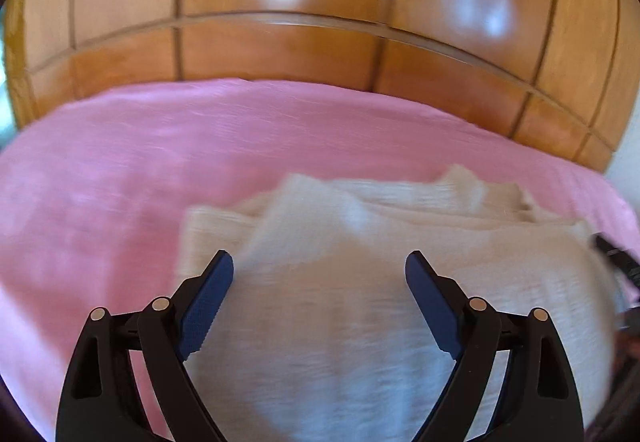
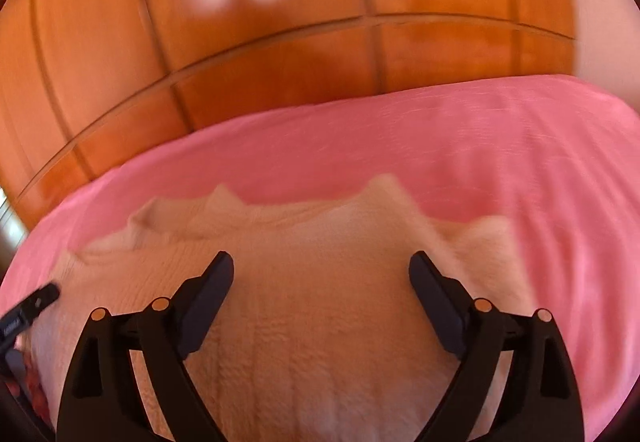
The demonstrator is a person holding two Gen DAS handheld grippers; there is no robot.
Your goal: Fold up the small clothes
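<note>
The cream knitted garment (image 1: 360,282) lay partly folded on the pink bedsheet (image 1: 120,162), near me, below both claws. My left claw (image 1: 319,270) and right claw (image 2: 321,270) stood wide open and held nothing. It looked soft, light and floppy, so I judged a pinch at its far corners best.

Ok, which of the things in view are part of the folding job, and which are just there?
Part of the job:
- cream knitted garment, lying partly folded on the sheet
- left gripper, fingers open above it
- right gripper, fingers open above it

Just there:
- pink bedsheet
- wooden panelled wardrobe behind the bed
</note>
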